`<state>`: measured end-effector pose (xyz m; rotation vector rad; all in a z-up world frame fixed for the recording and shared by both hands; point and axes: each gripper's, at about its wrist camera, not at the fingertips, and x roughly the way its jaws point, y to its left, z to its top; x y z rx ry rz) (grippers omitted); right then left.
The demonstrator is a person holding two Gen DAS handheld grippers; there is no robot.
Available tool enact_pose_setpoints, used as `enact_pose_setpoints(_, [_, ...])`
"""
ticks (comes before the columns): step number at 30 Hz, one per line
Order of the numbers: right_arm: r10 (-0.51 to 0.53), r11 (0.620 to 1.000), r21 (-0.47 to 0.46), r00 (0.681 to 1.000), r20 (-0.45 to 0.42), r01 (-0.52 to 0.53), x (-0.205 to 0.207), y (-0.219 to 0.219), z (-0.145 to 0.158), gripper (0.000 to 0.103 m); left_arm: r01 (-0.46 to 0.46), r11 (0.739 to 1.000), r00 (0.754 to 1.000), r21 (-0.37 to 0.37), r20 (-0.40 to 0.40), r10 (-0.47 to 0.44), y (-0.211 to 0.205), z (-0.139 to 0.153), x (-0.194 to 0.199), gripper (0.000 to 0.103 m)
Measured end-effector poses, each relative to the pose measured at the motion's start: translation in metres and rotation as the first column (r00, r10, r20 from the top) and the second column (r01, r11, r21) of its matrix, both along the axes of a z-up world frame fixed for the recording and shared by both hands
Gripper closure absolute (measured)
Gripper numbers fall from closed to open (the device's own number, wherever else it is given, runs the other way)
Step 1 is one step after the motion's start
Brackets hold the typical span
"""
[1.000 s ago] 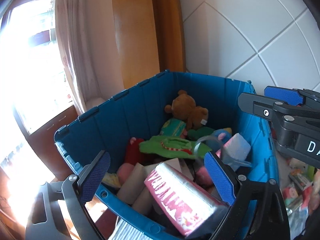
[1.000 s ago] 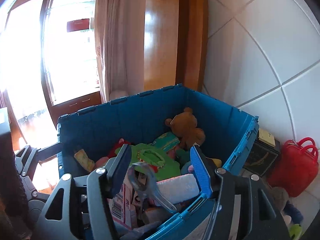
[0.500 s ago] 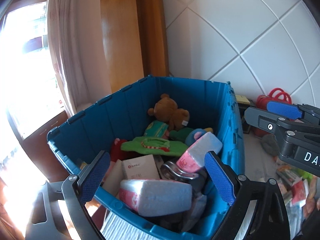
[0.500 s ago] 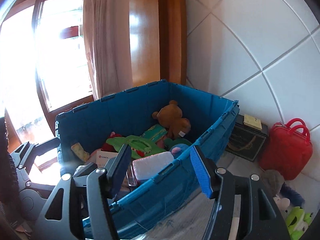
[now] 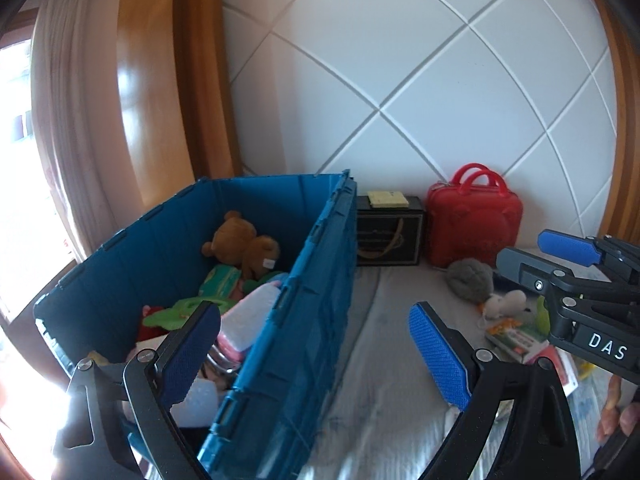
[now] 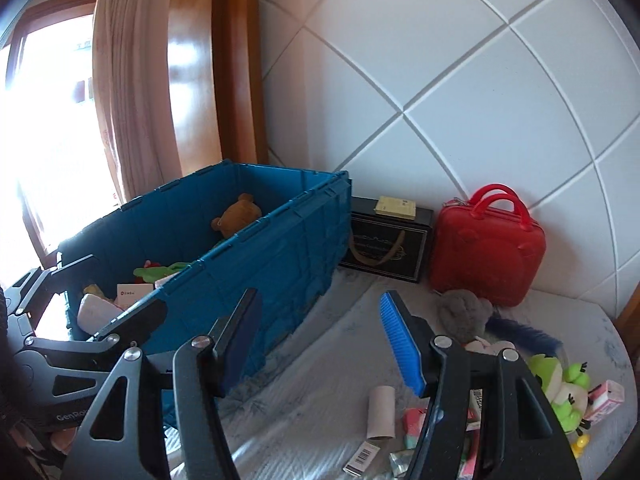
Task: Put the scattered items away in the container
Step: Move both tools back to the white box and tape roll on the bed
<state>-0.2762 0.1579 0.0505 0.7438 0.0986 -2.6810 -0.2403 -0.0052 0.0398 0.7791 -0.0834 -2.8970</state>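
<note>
The blue crate stands at the left and holds a brown teddy bear, a green toy and a white-and-pink pack. My left gripper is open and empty, straddling the crate's near wall. My right gripper is open and empty over the pale mat, to the right of the crate. Scattered on the mat are a grey plush, a green frog plush, a cardboard tube and a pink carton.
A red carry case and a black box with a yellow pad on top lean against the white padded wall. A curtain and a bright window are behind the crate. Small packets lie at the right.
Both views have swung right, from over the crate's contents to the mat beside it. The scattered toys, red case and black box have come into view. Neither gripper's opening has changed.
</note>
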Motion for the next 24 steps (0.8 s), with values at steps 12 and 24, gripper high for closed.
enact_pose_setpoints(12, [-0.214, 0.977, 0.03, 0.957, 0.194, 0.213, 0.016, 0.119, -0.081, 0.042, 0.166, 0.986, 0.968, 0.022, 0.186, -0.167, 0.086, -0.077, -0.018, 0.007])
enact_pose_setpoints(24, [-0.252, 0.961, 0.027, 0.834, 0.49, 0.275, 0.018, 0.165, -0.207, 0.042, 0.237, 0.968, 0.858, 0.082, 0.449, -0.248, 0.136, -0.208, -0.038, 0.007])
